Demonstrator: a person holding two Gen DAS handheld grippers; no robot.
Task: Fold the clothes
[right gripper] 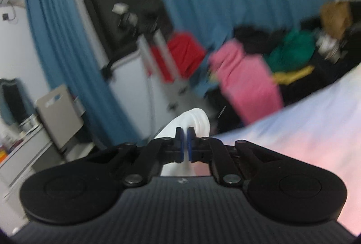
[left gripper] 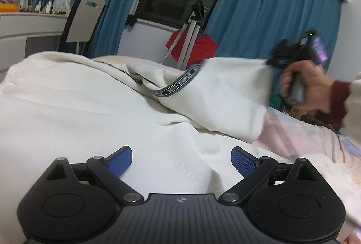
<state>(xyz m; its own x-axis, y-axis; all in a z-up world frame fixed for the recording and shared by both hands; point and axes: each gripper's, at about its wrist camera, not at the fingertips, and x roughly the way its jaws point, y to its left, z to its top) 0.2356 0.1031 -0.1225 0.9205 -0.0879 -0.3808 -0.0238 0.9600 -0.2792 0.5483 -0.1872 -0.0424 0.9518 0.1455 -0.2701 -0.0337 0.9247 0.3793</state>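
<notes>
Cream sweatshirt spread out over the bed, right under and ahead of the left gripper, jaws wide apart, nothing pinched. Over on the right, right gripper clamped tight on a sleeve cuff, lifted off the bed.

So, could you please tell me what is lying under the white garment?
Under the white garment, pale pink bedding shows at its right edge. What lies beneath the garment's middle is covered. The right gripper pinches its sleeve.
</notes>
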